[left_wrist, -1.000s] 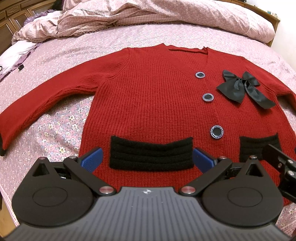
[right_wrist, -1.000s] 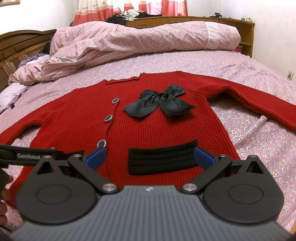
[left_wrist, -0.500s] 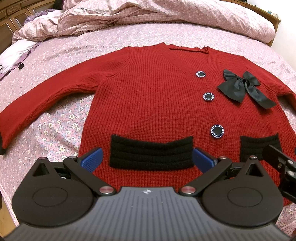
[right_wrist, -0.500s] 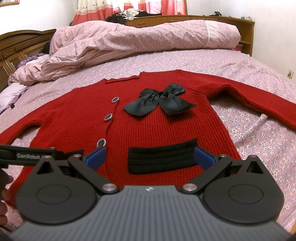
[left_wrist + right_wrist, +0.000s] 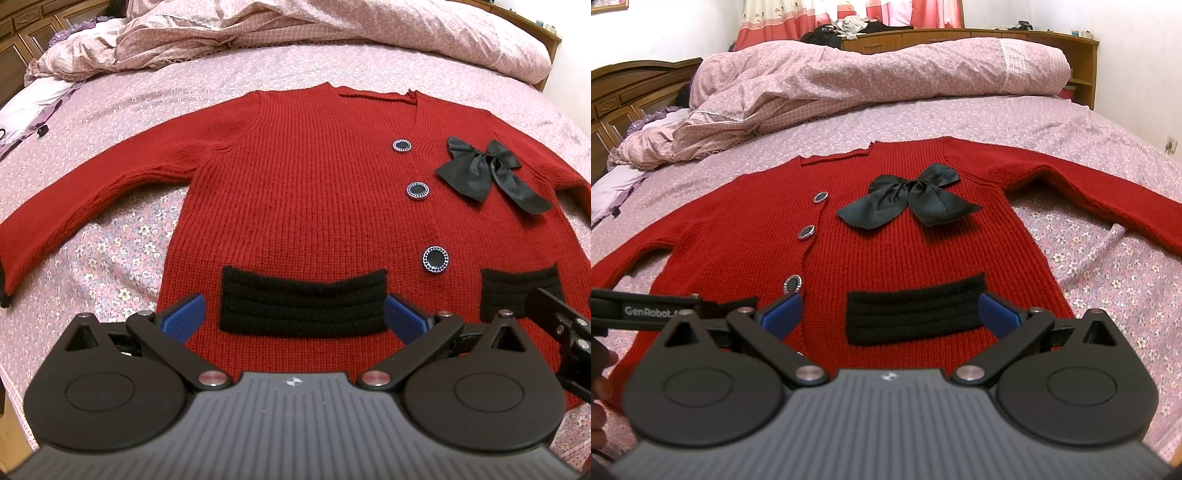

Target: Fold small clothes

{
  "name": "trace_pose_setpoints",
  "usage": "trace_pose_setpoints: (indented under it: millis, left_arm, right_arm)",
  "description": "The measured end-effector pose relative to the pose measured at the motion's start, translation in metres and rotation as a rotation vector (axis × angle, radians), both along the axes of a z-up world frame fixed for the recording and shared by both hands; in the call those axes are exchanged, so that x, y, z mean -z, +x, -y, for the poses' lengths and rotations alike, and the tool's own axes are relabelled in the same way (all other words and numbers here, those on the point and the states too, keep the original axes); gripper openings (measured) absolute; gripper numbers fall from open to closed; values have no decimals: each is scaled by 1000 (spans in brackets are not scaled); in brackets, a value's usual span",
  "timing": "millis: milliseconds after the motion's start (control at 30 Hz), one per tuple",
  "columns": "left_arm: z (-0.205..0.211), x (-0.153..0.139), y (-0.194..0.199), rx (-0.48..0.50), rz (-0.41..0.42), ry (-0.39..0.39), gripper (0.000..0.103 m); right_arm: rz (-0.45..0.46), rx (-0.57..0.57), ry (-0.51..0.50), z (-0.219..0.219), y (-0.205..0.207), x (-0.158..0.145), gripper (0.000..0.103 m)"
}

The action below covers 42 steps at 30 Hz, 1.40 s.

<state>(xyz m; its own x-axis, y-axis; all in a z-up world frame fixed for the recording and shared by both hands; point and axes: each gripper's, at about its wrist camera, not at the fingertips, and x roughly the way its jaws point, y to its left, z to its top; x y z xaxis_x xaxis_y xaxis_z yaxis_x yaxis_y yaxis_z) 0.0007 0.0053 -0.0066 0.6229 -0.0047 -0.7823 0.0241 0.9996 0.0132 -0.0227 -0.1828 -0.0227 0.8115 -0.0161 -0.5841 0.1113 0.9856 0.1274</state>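
Both tongs, left gripper (image 5: 293, 315) and right gripper (image 5: 890, 312), gape wide; bow (image 5: 910, 199) at twelve o'clock on my cardigan (image 5: 295, 192) could snag.

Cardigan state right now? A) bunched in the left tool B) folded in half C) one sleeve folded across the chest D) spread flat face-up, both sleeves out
D: the red cardigan lies flat on the bed, buttons and black bow facing up, one sleeve out to one side and the other sleeve out to the other; both tools hang open.

White walls (image 5: 1137, 22), wooden headboard (image 5: 631, 88), pink curtains (image 5: 849, 13) behind
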Motion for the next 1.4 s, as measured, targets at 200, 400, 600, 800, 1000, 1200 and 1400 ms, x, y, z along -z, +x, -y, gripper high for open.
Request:
trace_pose_setpoints:
  millis: [200,400,600,800,1000,1200,1400]
  left_arm:
    - [-3,3,0,-4,-9,1,103]
    - [-2,0,4,-2,-7,6,103]
    - [-2,-4,16,16,-2,21,103]
    - [6,-12,30,53,4,41,103]
    - [12,-19,47,73,-9,7,103]
    - [23,-13,70,86,-31,29,103]
    - [33,-8,92,91,-42,27,103]
  right_arm:
    - [2,9,11,2,0,0,103]
    - [7,19,29,10,1,-3,103]
    - [15,32,76,26,7,-9,103]
    - [6,50,123,45,15,-11,103]
    - [22,118,150,73,19,-15,103]
    - [12,245,221,117,24,-9,103]
    - [27,404,253,170,27,-1,103]
